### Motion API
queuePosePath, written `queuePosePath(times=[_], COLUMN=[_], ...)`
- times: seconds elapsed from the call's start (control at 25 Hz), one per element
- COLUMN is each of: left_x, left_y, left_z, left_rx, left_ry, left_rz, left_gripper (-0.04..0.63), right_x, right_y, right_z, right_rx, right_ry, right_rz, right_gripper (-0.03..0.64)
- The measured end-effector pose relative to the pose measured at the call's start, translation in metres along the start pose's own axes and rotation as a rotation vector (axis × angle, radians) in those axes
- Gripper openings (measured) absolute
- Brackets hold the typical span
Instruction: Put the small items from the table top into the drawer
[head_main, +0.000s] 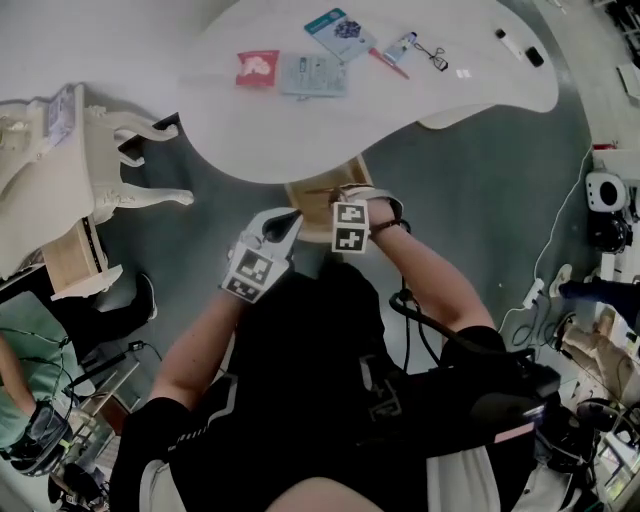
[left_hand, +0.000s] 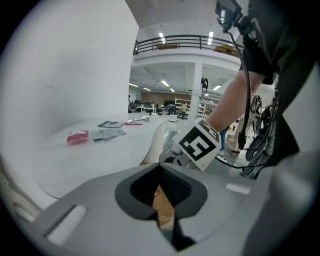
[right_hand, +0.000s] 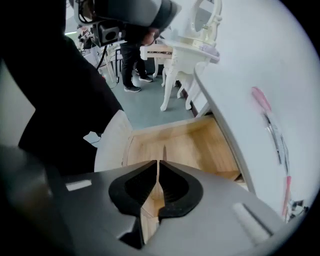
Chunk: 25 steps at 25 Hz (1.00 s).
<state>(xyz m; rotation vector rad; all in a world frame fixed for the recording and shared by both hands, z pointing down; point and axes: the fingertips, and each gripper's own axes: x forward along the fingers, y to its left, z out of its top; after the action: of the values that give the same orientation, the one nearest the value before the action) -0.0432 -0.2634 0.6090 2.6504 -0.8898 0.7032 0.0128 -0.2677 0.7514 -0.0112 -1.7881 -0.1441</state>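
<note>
The wooden drawer (head_main: 322, 208) stands pulled open under the white table's (head_main: 300, 140) near edge. My right gripper (head_main: 345, 198) hovers over it; in the right gripper view its jaws (right_hand: 158, 163) are shut with nothing between them, above the drawer's floor (right_hand: 190, 145), where a thin stick-like thing (right_hand: 164, 150) lies. My left gripper (head_main: 284, 224) hangs just left of the drawer, shut and empty (left_hand: 160, 168). On the table top lie a red packet (head_main: 257, 68), a grey packet (head_main: 313, 75), a blue card (head_main: 340, 33), a pen (head_main: 396, 52) and a black clip (head_main: 437, 56).
Two dark small items (head_main: 520, 48) lie at the table's far right. A white dresser (head_main: 70, 170) stands to the left, with a person (head_main: 30, 400) below it. Cables and equipment (head_main: 600, 300) crowd the floor at right.
</note>
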Motion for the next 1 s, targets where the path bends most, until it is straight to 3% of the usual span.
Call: queuePosePath(times=[0.12,0.32,0.64,1.0], left_x=[-0.009,-0.026,-0.046,-0.064], left_y=[-0.004,-0.008,-0.013,-0.005], left_z=[0.017,0.045,0.096,0.139], left_rx=[0.022,-0.014,0.048,0.019], left_ry=[-0.024,-0.063,-0.151,-0.242], left_rz=[0.002,-0.008,-0.038,-0.005], left_gripper=[0.0,0.0,0.0,0.0], right_x=[-0.028,-0.079,-0.159,-0.255], right_y=[-0.003,-0.006,-0.025,-0.049], right_z=[0.003,0.015,0.025,0.035], right_rx=[0.092,0.24,0.47,0.636], right_ry=[-0.053,-0.154,-0.329,-0.582], right_rz=[-0.036,-0.089,-0.226,-0.403], right_gripper=[0.005,0.003,0.003,0.002])
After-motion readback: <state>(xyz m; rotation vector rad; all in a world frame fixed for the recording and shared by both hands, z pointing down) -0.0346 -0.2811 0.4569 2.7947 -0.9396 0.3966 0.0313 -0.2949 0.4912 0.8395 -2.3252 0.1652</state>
